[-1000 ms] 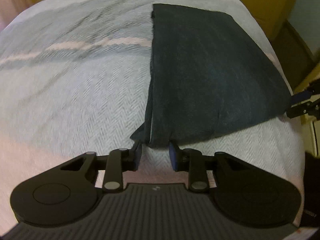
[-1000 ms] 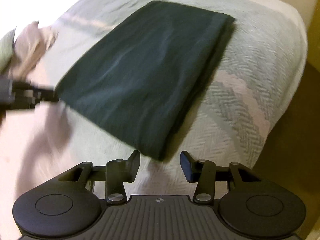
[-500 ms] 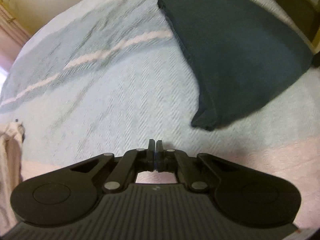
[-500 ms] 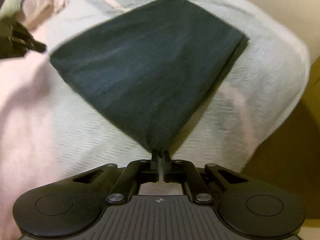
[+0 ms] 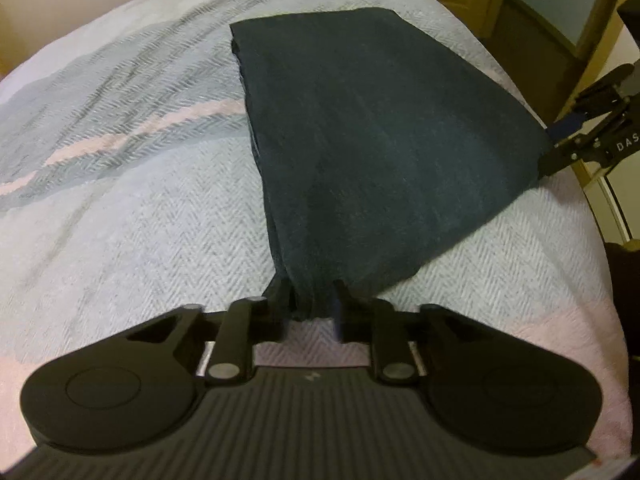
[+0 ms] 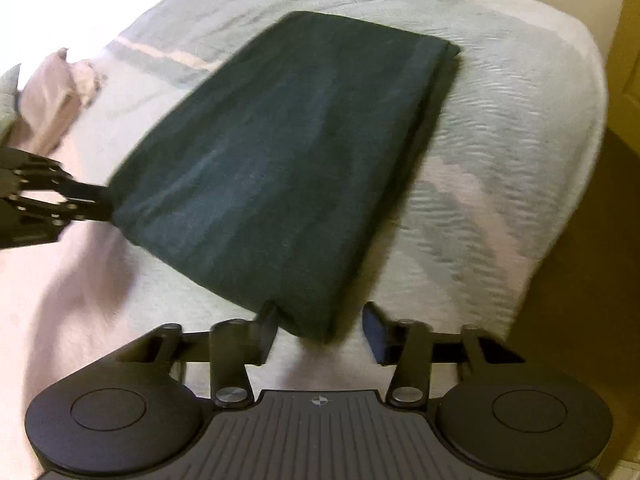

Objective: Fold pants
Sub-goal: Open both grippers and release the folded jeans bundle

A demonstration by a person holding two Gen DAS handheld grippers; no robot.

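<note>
Bed (image 5: 120,208) with a pale herringbone blanket (image 6: 500,128) fills both views. On it lie the pants (image 5: 380,128), dark, already folded into a flat rectangle, toward the right edge of the bed as my left camera sees it. A crumpled pinkish cloth (image 6: 52,96) sits well apart at the far left of the right view (not part of this, I think).

My left hand-held gripper (image 5: 312,312) has its jaws apart, straddling the near corner of the pants, cloth bunched between the fingers but not pinched. My right hand-held gripper (image 6: 320,332) is spread wider, the other near corner lying between its fingers, closer to the left one.

Step, as I judge it: lining up both near corners for one more fold, or a final tidy; most of the folding looks done.

Next move calls for closing both on their corners together, catching all layers, then lifting evenly so the stack doesn't skew or slide.
</note>
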